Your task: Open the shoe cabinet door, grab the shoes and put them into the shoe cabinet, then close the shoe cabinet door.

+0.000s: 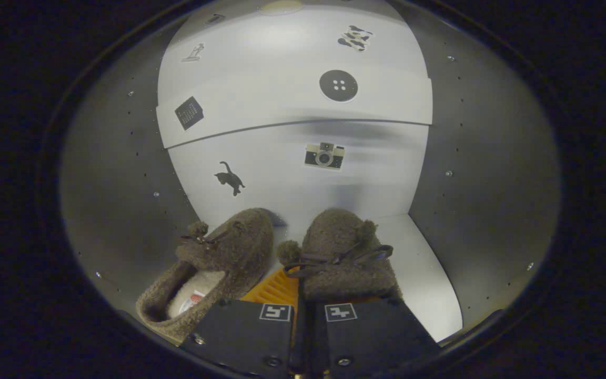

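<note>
Two fuzzy brown bow-tied slippers (282, 258) on cabinet's white shelf (424, 263), toes near its back edge | my gripper (299, 295) seems closed on their inner sides, contact hidden | risk: left slipper slipping free, blocking the door.

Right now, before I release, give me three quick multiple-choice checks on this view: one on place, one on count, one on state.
1. Where are the two slippers?
A. inside the cabinet
B. on the floor outside
C. on top of the cabinet

2. How many stickers are on the lower back panel?
A. none
B. two
C. five

3. How are the gripper's fingers?
A. spread wide
B. nearly together
C. bent sideways

A: left slipper and right slipper sit on the cabinet floor between its side walls.
B: cat sticker and camera sticker.
C is wrong; B: the gripper shows a thin gap.
</note>
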The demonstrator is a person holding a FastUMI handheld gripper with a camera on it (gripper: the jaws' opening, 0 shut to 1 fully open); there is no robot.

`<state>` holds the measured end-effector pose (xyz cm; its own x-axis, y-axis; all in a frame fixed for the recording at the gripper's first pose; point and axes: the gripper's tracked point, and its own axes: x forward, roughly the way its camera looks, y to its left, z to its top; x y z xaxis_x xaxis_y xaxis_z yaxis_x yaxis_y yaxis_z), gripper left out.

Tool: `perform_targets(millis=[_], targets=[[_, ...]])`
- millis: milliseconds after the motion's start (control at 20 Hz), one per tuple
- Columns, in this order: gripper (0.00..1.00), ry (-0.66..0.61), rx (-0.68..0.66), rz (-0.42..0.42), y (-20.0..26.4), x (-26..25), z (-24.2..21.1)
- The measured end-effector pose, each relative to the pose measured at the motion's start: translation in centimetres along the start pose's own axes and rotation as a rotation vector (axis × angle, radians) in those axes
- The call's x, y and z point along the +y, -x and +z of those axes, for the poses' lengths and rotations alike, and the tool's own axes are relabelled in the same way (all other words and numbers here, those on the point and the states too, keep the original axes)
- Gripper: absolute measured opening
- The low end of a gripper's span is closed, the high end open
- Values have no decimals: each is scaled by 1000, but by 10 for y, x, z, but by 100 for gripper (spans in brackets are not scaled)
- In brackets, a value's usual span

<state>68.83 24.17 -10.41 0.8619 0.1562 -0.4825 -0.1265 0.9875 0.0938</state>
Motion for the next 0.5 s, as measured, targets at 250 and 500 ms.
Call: perform_targets(millis=[250, 500], targets=[[49, 74, -43, 5, 12, 16, -1], [69, 106, -131, -36, 38, 17, 9]])
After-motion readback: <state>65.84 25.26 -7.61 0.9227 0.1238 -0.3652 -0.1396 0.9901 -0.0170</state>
